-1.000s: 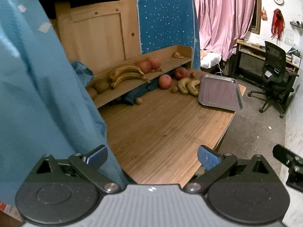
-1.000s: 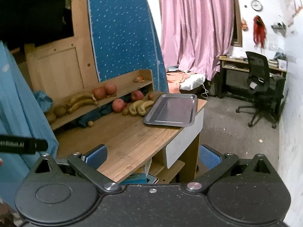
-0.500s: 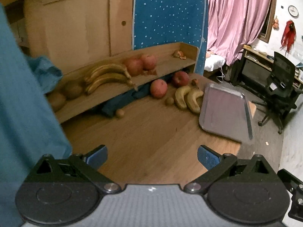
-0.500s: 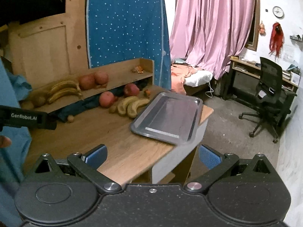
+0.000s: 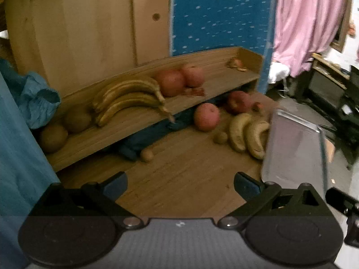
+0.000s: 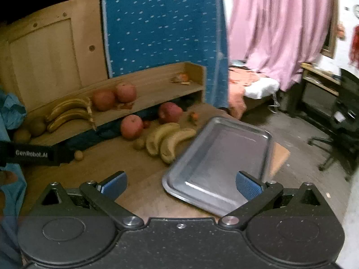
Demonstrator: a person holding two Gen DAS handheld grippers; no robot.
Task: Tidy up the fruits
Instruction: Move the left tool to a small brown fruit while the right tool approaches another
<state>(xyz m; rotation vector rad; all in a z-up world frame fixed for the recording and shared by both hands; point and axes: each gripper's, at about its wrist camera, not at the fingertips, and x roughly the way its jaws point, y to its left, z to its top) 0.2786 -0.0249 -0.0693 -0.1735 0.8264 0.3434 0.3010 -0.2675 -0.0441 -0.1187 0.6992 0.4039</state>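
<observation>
Fruit lies along a wooden table (image 5: 179, 174). On the low wooden shelf (image 5: 143, 121) rest a bunch of bananas (image 5: 130, 98), two red apples (image 5: 170, 83) and two brown kiwis (image 5: 53, 137). On the tabletop lie two red apples (image 6: 132, 126), two loose bananas (image 6: 170, 141) and small brown fruits (image 6: 78, 155). A bare metal tray (image 6: 219, 157) sits to their right. My left gripper (image 5: 180, 182) hangs open over the bare wood, short of the fruit. My right gripper (image 6: 181, 183) is open above the tray's near edge.
Blue cloth (image 5: 20, 145) hangs at the left, with a bundle (image 5: 36, 98) on the shelf's end. A blue dotted panel (image 6: 161, 27) and a wooden board (image 5: 89, 33) stand behind the shelf. Right of the table's edge lie floor, an office chair (image 6: 341, 121) and pink curtains (image 6: 280, 29).
Both grippers have moved forward toward the fruit and tray, which now look larger. The left view has swung away from the blue cloth. Both stay open.
</observation>
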